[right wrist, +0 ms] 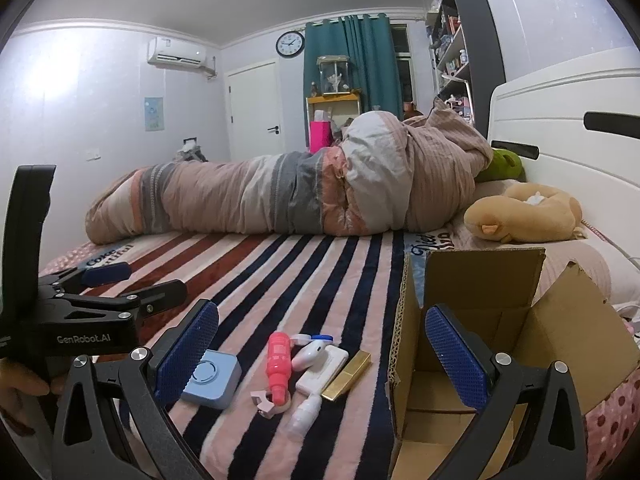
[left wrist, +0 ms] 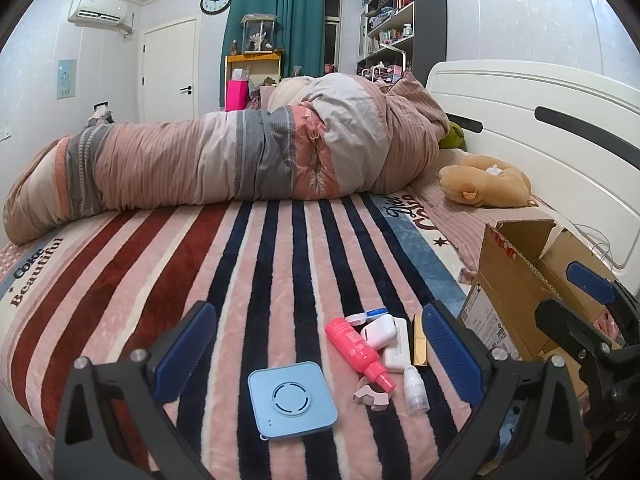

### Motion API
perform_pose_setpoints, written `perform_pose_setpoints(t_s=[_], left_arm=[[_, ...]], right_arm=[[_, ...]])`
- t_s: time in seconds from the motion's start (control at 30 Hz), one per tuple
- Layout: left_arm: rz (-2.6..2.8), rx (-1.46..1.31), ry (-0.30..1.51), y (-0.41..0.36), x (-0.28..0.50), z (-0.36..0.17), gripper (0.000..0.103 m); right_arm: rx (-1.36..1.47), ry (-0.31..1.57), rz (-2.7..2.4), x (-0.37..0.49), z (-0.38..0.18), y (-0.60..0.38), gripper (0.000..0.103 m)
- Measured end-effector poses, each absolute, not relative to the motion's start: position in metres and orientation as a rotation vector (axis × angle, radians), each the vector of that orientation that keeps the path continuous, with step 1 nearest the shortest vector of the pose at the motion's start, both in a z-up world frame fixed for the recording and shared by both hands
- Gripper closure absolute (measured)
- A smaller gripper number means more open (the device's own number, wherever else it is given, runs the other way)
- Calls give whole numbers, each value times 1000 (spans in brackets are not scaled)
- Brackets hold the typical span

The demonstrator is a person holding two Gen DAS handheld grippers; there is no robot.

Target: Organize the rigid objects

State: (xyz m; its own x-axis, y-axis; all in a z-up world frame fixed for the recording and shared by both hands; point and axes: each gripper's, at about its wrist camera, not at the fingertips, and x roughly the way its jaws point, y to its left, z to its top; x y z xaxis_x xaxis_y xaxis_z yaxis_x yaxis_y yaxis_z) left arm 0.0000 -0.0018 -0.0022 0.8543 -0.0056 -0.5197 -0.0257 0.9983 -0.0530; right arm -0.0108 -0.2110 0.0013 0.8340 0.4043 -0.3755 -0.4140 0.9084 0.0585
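Observation:
Small rigid items lie on the striped blanket: a light blue square device [left wrist: 292,398] [right wrist: 211,378], a pink spray bottle [left wrist: 358,350] [right wrist: 279,364], a white earbud case [left wrist: 379,332] [right wrist: 310,354], a white flat box [left wrist: 397,346] [right wrist: 324,368], a gold bar-shaped case [left wrist: 420,340] [right wrist: 347,374], a small clear dropper bottle [left wrist: 415,390] [right wrist: 306,412], a pink clip [left wrist: 372,398] [right wrist: 266,402] and a contact lens case [left wrist: 368,314] [right wrist: 310,338]. My left gripper [left wrist: 316,354] [right wrist: 132,280] is open and empty above them. My right gripper [right wrist: 322,356] [left wrist: 576,300] is open and empty, beside the open cardboard box [left wrist: 516,292] [right wrist: 500,344].
A rolled striped duvet [left wrist: 240,156] [right wrist: 300,196] lies across the far side of the bed. A tan plush toy [left wrist: 486,182] [right wrist: 524,212] rests by the white headboard [left wrist: 540,120]. Shelves, a door and teal curtains stand behind.

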Motion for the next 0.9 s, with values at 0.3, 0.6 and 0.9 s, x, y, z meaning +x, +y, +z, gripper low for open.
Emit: perform_pose_setpoints(t_s=[0.3, 0.6, 0.9], left_arm=[[-11, -73, 548, 1, 1, -5, 0], [-6, -71, 546, 2, -1, -4, 0], [0, -71, 551, 5, -1, -5, 0]], right_arm=[[-17, 391, 440, -11, 0, -211, 0], [-19, 394, 447, -11, -1, -210, 0], [-19, 388, 453, -12, -1, -207, 0]])
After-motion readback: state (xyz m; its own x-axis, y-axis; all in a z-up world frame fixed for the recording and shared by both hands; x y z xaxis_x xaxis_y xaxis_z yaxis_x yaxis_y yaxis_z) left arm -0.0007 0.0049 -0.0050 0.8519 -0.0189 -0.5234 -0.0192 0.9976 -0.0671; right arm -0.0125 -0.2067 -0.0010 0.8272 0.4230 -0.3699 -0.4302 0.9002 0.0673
